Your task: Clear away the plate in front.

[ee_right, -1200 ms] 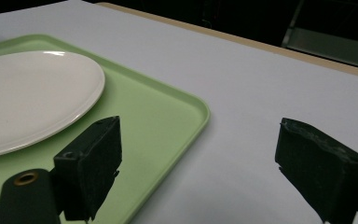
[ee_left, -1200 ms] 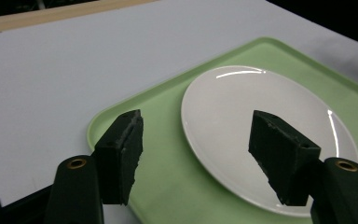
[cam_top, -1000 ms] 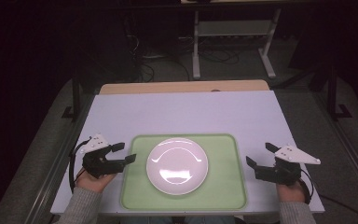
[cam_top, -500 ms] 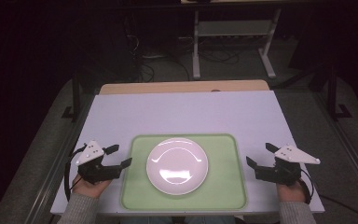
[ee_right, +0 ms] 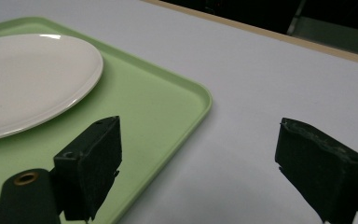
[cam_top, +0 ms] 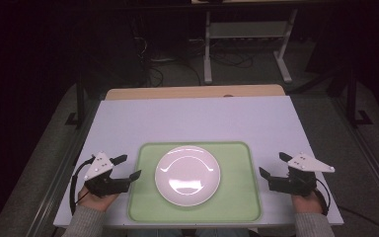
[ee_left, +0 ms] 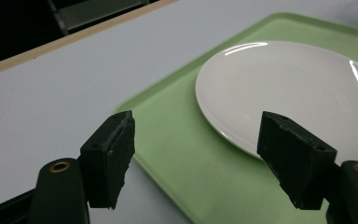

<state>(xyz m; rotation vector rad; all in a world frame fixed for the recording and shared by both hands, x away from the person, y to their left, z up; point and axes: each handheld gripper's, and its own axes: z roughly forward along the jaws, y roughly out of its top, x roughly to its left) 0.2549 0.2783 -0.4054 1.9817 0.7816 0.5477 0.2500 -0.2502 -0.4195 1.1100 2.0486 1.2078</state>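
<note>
White table (cam_top: 192,121): round glossy white plate (cam_top: 187,175) centred on green tray (cam_top: 237,197).

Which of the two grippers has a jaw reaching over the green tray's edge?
The left gripper: its lower jaw overlaps the tray rim. The right gripper stays over bare table.

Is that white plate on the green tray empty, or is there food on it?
Empty. The plate shows only a bare, glossy white surface with light reflections; it lies flat on the tray.
</note>
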